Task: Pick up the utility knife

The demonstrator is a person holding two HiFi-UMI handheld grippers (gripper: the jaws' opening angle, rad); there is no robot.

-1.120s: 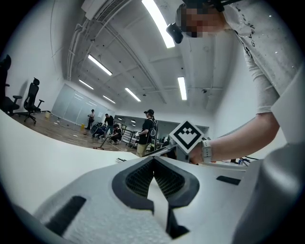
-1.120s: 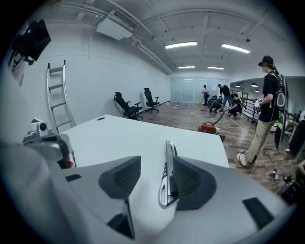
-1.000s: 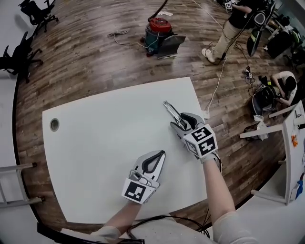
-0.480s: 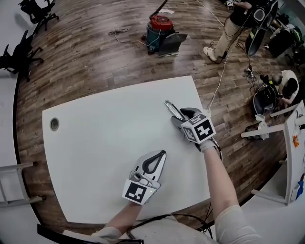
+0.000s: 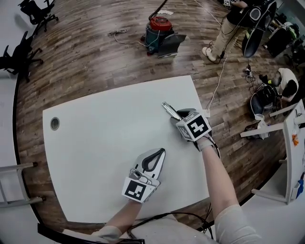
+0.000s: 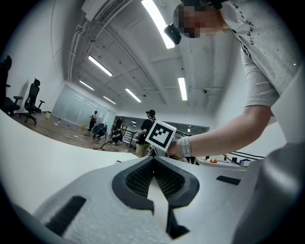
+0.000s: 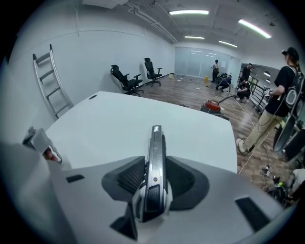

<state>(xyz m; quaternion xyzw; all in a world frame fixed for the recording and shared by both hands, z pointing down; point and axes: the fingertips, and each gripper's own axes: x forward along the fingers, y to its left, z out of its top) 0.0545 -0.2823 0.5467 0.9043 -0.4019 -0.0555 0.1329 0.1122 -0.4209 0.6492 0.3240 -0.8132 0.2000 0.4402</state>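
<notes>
Closest in, the left gripper [image 5: 158,153] lies on the white table [image 5: 95,143] near its front edge. Its jaws are pressed together with nothing between them. The cube [image 5: 135,189] at its back shows a black-and-white square marker, a pattern and not letters.

In the left gripper view, the person's light shirt sleeve [image 6: 252,52] carries dark print, too skewed to read.

A little farther out and to the right, the right gripper [image 5: 178,115] tilts steeply down over the table's far right part. Its jaws have just been closing and now clamp the utility knife [image 7: 155,157]: a ribbed black pad presses on each side of the handle. The knife is silver with a black slider, and no maker's name can be read on it. Its front end sticks out beyond the jaw tips, toward the table's far edge. Whether it touches the tabletop I cannot tell. This gripper's cube [image 5: 194,128] bears another square marker.

Well to the left, a round hole [image 5: 55,124] sits in the tabletop.

Beyond the table is a wooden floor [image 5: 95,57]. On it stand a red vacuum cleaner [image 5: 159,29] and black office chairs [image 5: 35,10]. A ladder [image 7: 50,81] leans on the white wall. A white cable [image 5: 217,86] runs toward a standing person in black [image 7: 279,95].
</notes>
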